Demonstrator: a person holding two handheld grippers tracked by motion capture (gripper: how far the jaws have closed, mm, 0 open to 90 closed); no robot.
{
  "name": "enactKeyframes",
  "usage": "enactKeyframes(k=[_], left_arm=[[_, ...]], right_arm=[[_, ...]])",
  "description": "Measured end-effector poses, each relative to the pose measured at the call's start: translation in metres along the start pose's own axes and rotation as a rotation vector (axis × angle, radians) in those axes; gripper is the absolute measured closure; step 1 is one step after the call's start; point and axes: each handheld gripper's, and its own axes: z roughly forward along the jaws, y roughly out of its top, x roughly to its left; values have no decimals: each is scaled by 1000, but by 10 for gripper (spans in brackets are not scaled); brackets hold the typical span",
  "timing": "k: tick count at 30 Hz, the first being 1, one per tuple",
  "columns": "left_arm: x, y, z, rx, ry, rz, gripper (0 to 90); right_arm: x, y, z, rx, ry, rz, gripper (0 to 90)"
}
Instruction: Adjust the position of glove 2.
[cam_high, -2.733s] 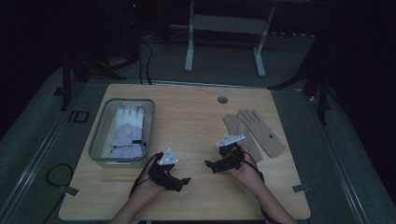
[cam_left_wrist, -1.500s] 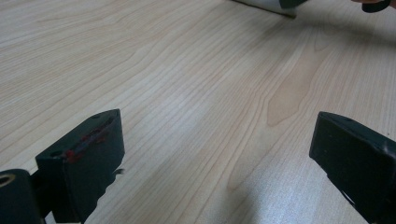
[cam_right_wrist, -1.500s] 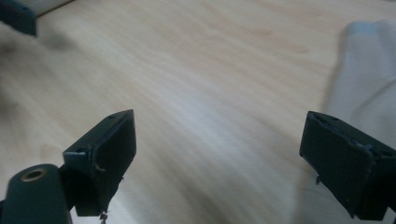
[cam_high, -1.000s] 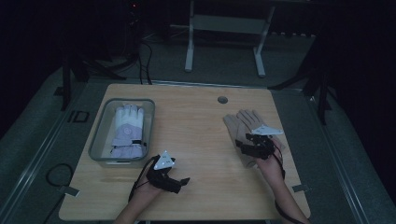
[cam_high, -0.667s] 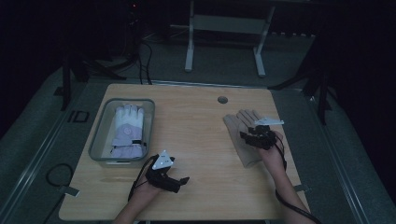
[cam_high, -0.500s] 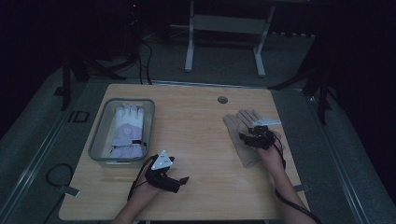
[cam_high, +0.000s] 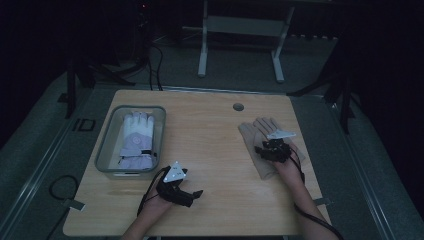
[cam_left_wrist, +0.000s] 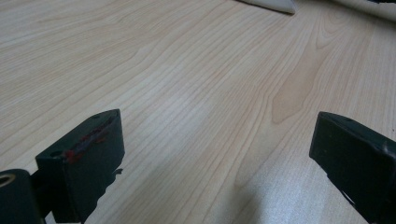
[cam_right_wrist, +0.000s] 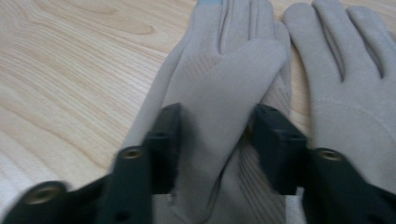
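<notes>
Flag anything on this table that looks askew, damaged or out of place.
Little stands out. The tan glove between the right gripper jaws has its thumb folded across the palm, unlike the flat glove beside it. The left gripper has red smears on one pad. The white glove lies neatly in its bin.

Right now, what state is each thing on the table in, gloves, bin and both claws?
Left beige glove: flat on the table, its thumb fold between the right claw's jaws.
Right beige glove: flat, untouched.
White glove: lying in the bin.
Bin: upright, uncovered.
Right claw: jaws just closing, pressing the fold.
Left claw: open, nothing between.
</notes>
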Motion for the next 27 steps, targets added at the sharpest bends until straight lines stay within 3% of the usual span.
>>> enactKeyframes(k=[3,7,13,19,24,27], left_arm=[[0,0,-1,2,3,1,33],[0,1,0,-4,1,-5,33],[-1,1,0,3,3,4,33],[-1,2,0,2,5,6,33],[-1,2,-1,1,7,11,33],[-1,2,-1,0,7,13,33]], right_arm=[[4,-1,-1,-4,1,2,726],[14,1,-2,7,-34,20,793],[31,8,-12,-11,-59,117,804],[59,24,-25,-42,-81,150,805],[80,39,-38,-90,-119,211,805],[96,43,-40,-90,-136,237,805]])
